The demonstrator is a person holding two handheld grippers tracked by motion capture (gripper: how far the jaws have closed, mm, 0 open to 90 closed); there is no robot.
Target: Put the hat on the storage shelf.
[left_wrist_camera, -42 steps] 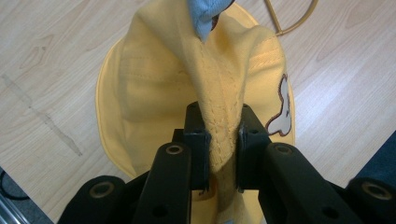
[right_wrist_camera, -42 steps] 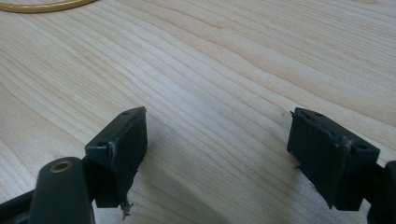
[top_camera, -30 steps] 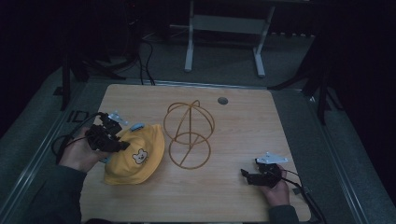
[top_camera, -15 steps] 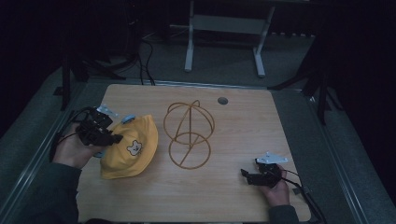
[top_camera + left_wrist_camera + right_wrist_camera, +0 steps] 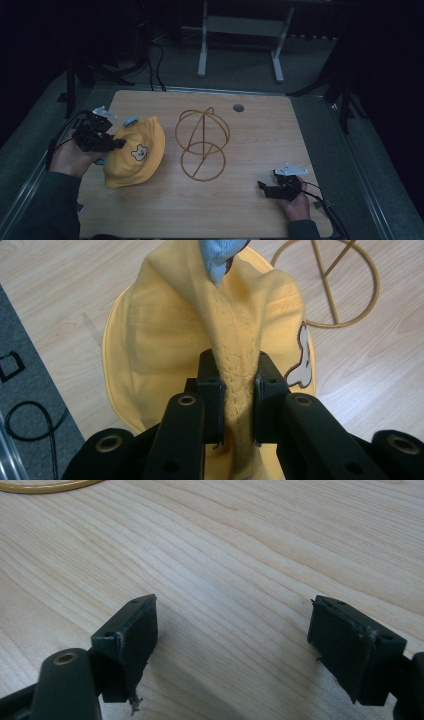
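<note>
On pale wood table [image 5: 260, 210], dark room behind, metal stand legs [image 5: 202, 50] on grey floor. Left gripper [image 5: 235, 390] pinches yellow hat [image 5: 135, 152] fold at table's left, beside wire frame [image 5: 202, 145]. Left gripper view adds blue cloth [image 5: 220, 255]. Right gripper [image 5: 232, 645] gapes, grasping nothing.

Left gripper [image 5: 112, 143] raised at table's left edge, jaws clamped tight; right gripper [image 5: 262, 187] low, jaws spread wide.
</note>
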